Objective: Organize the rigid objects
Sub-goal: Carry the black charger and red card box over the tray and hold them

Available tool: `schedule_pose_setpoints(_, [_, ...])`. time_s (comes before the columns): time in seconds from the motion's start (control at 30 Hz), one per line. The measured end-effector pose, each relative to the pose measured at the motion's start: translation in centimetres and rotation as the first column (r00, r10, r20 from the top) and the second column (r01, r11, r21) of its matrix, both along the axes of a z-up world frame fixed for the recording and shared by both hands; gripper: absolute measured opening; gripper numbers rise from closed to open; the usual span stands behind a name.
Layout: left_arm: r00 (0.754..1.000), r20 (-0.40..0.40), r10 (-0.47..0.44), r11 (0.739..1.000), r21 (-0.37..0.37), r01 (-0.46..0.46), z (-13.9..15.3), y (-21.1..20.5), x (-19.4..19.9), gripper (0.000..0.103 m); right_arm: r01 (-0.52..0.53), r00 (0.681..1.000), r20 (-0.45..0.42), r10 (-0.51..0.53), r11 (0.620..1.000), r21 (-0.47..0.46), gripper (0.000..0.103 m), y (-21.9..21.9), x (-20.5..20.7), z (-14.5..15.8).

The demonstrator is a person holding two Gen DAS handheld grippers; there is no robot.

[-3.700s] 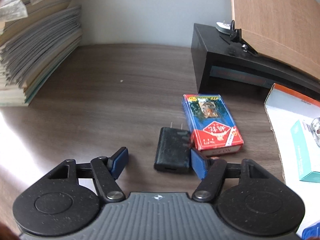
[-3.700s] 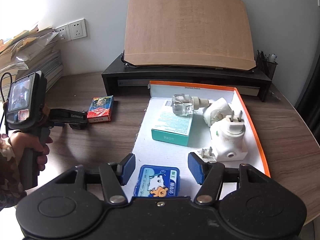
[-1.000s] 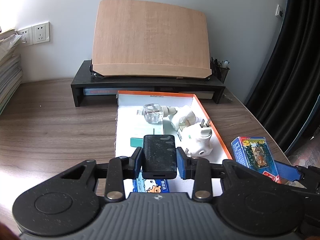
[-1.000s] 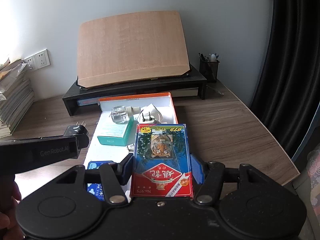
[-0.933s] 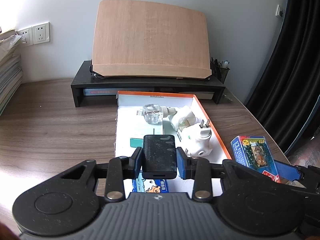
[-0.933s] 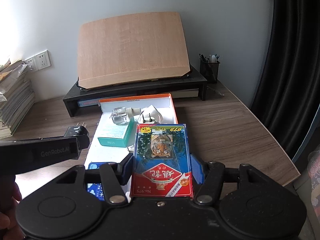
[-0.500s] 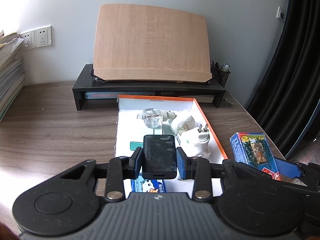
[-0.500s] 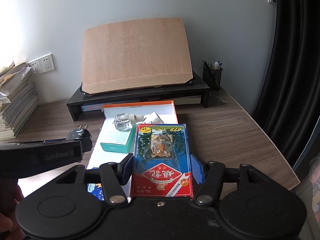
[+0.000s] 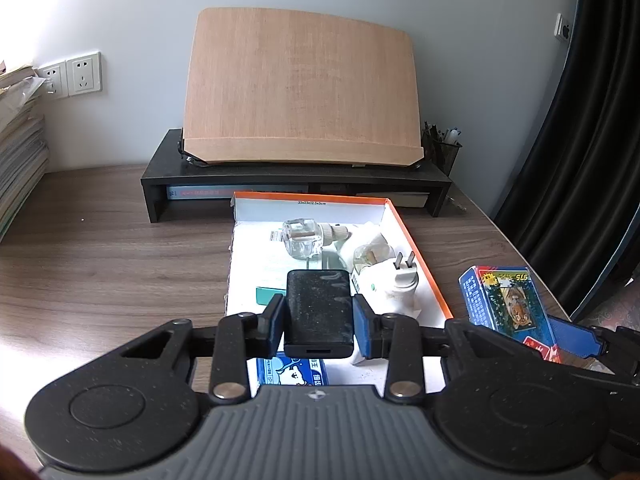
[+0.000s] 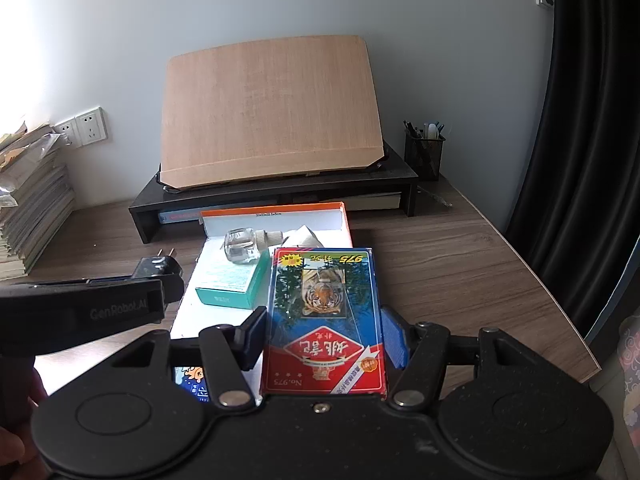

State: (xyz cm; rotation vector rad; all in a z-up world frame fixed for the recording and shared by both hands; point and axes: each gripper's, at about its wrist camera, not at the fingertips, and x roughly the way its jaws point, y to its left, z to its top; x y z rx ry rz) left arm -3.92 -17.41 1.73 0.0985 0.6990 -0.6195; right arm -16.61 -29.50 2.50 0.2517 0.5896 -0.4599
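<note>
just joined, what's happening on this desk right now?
A person holds a handheld gripper in each hand above an open orange-edged box. The left gripper is shut on a black charger; the right gripper is shut on a pack of playing cards. Neither is in the box yet. A clear bottle, white plugs and a teal carton already lie inside.

Bare counter point(image 9: 100, 264) lay open left of the box point(image 9: 416, 248), whose far half was crowded by a bottle point(image 9: 302, 238) and plugs point(image 9: 396, 284).
</note>
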Motion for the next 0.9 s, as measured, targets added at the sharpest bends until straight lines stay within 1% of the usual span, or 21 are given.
schedule_pose_setpoints(0.6, [1.000, -0.030, -0.005, 1.000, 0.006, 0.005, -0.9, -0.4, 1.2, 0.036, 0.008, 1.000, -0.025, -0.007, 1.000, 0.003, 0.072, -0.3, 1.2, -0.6])
schedule_pose_setpoints(0.9, [1.000, -0.031, 0.001, 1.000, 0.007, -0.001, -0.9, -0.2, 1.4, 0.036, 0.009, 1.000, -0.020, -0.008, 1.000, 0.006, 0.072, -0.3, 1.2, -0.6])
